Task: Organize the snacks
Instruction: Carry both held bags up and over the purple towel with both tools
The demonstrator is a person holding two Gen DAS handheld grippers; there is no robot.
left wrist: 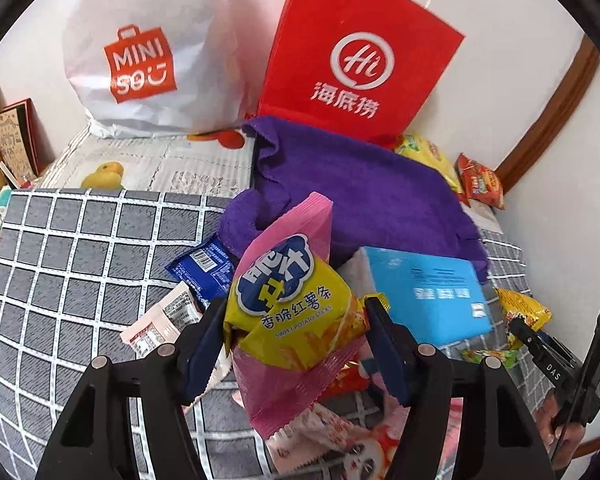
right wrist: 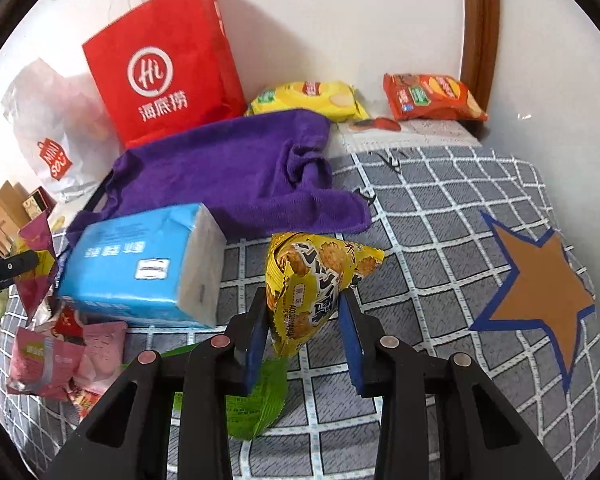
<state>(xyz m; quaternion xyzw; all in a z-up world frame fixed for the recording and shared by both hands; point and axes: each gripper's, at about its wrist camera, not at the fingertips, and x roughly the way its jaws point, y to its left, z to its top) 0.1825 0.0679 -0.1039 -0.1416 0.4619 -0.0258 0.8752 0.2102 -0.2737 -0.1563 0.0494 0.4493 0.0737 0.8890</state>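
Left gripper (left wrist: 294, 334) is clamped on the pink-and-yellow sweet-potato-stick packet (left wrist: 288, 304), long axis upright, lifted off the grey checked bedcover (left wrist: 80, 248). Right gripper (right wrist: 302, 316) is clamped on the yellow foil cracker packet (right wrist: 314, 280). The remaining loose snack pile (right wrist: 60, 356) lies nearer the left gripper, beside the blue tissue pack (right wrist: 144, 264).
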